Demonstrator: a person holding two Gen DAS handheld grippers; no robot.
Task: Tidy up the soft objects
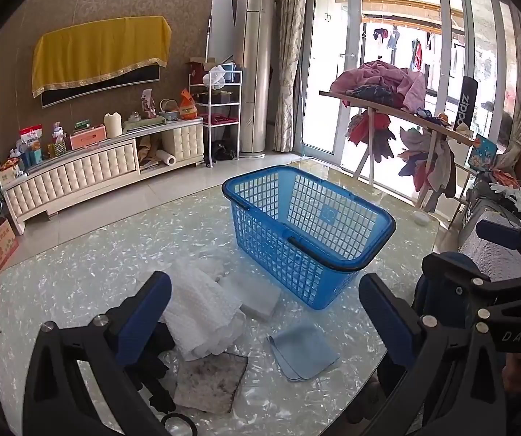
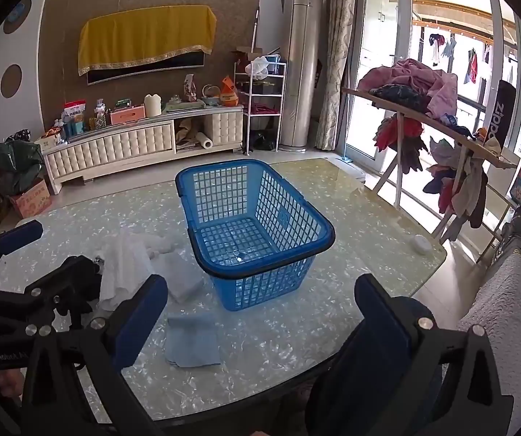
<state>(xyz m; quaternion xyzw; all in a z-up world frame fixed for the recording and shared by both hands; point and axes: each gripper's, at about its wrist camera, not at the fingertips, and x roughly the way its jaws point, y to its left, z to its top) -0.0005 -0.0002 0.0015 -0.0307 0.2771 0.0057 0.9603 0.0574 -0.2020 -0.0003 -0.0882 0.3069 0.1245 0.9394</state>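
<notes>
A glossy counter [image 1: 78,272] with a pale, flaked marble pattern under a glass-like top fills the foreground of a living room with light floor tiles, a brown patterned wall, a long cream tufted cabinet [image 1: 89,170] crowded with boxes and packets, and a yellow cloth [image 1: 100,54] draped over a dark screen. Sliding glass doors on the right let in strong light, and a wooden rack [image 1: 398,116] piled with crumpled clothes stands in front of them. On the counter sits an empty blue plastic basket [image 1: 307,225] with lattice walls and dark folded handles. The soft things lie just beside it on the counter: a heap of white textured cloth [image 1: 202,309], a flat white folded pad [image 1: 256,298], a light blue folded cloth [image 1: 304,354] nearer the viewer, and a grey stained square rag [image 1: 211,381]. The rag shows only in the left wrist view, and part of the white heap is hidden behind a blue pad. The left gripper [image 1: 264,312] hovers with its jaws spread wide and nothing between them; the right gripper [image 2: 260,309] likewise stands wide apart and empty, above the counter's near edge.
</notes>
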